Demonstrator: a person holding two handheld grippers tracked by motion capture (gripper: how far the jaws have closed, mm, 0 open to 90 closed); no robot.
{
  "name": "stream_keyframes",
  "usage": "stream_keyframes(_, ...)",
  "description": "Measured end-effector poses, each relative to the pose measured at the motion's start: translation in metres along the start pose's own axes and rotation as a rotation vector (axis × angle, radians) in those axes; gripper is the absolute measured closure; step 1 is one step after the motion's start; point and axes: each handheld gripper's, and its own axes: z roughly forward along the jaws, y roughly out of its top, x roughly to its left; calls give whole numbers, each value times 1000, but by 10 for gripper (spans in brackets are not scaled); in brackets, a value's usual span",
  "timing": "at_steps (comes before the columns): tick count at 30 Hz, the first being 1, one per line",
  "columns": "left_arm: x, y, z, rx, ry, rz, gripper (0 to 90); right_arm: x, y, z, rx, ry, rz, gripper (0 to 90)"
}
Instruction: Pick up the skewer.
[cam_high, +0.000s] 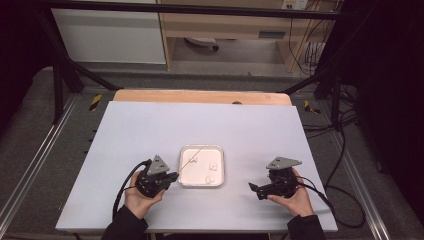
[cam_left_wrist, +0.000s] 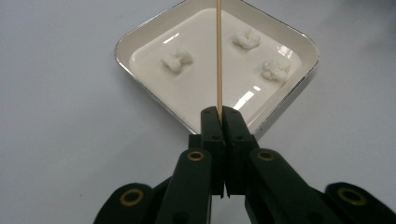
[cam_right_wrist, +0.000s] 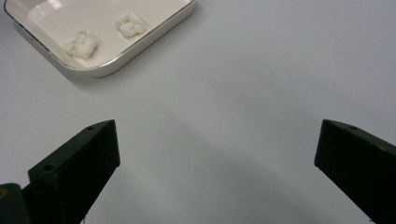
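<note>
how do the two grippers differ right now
The left gripper is shut on a thin wooden skewer; the right gripper stands wide open with nothing between its jaws. The left gripper points its skewer over the white tray and its three white lumps; the right gripper sits off to the tray's side over bare table. Both are black, hand-held and low over the table.

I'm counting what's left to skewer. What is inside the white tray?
Three small white lumps lie apart inside the white tray. The wooden skewer, clamped in the left gripper, reaches over the tray and hides a thin strip of its floor.
</note>
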Motion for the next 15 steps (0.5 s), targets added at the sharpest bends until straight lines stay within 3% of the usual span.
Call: stream_keyframes(15,10,-22,-17,-60,9,-48,890,13,19,10,-30,14,-13,6)
